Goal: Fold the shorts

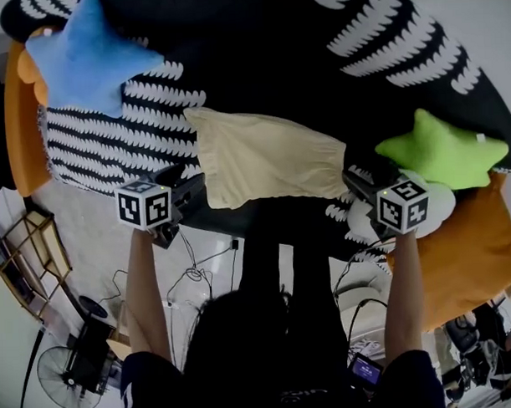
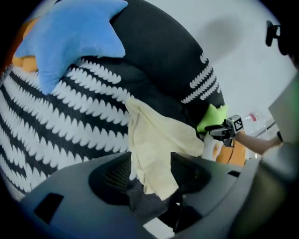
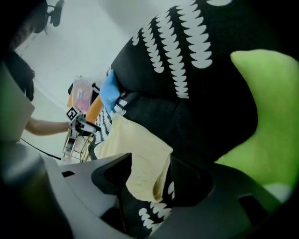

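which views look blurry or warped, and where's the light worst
Head view: sharp, fisheye-bent at the edges, the black patterned cover swallowing detail. Left gripper view: soft, dark-cornered, the shorts readable. Right gripper view: blurriest, the green star cushion smeared, foreground in shadow.

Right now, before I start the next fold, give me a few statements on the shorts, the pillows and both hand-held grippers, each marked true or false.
1. The shorts lie on the black-and-white cover. True.
2. The left hand-held gripper and the right hand-held gripper both have their jaws apart, with shorts cloth between them. True.
3. The pillow nearest the right hand-held gripper is blue. False: it is the green star pillow; the blue star pillow lies beyond the left hand-held gripper.
4. The shorts are draped over a pillow. False: they lie on the cover, apart from both pillows.
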### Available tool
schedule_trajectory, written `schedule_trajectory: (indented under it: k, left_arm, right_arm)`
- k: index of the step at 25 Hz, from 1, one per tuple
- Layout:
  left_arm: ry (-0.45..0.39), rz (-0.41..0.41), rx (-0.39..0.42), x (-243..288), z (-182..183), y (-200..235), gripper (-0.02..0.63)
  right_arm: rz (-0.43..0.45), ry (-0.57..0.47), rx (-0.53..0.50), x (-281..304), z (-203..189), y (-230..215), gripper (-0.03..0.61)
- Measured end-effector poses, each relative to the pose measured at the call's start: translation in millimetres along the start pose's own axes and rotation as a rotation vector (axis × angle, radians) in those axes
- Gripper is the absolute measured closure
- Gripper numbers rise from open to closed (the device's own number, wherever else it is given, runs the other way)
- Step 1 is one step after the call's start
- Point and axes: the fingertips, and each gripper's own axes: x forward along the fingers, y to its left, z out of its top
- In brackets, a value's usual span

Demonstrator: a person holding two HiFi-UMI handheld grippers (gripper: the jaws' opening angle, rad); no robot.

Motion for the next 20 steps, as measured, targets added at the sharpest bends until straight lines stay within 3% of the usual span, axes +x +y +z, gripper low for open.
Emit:
schedule_trajectory:
  k: [2,5,8,11,12,13,14,15,18,20]
  left_arm:
    - [0.002,-0.034,-0.052,4,-33,-23,0.356]
    - [-0.066,-0.04,-0.198,14,-68,-52,0.357]
    - [-0.11,0.039,-0.346,31,-98,-47,0.382]
    - [-0.1,0.117,-0.463,53,-115,-31,0.387]
    - [-0.095,0.14,-0.494,59,-118,-28,0.419]
    - [-0.092,0.164,-0.517,63,-120,-26,0.468]
    - [-0.096,0.185,-0.528,64,-121,-24,0.565]
    - [-0.108,0.198,-0.524,62,-120,-23,0.573]
    - [-0.158,0.189,-0.482,45,-122,-23,0.577]
    - [-0.16,0.166,-0.48,38,-137,-25,0.575]
  right_arm:
    - [-0.01,-0.023,0.065,-4,-21,4,0.327]
    - [-0.045,-0.078,0.189,-9,-53,-2,0.353]
    - [-0.099,-0.12,0.33,2,-80,-9,0.385]
    - [-0.124,-0.129,0.443,22,-98,-8,0.379]
    - [-0.123,-0.132,0.467,27,-102,-8,0.389]
    - [-0.124,-0.141,0.481,28,-102,-8,0.421]
    - [-0.128,-0.161,0.48,26,-100,-7,0.453]
    - [-0.134,-0.19,0.468,22,-94,-6,0.488]
    - [-0.142,-0.258,0.453,8,-84,-7,0.494]
    - [-0.159,-0.243,0.477,4,-93,-16,0.494]
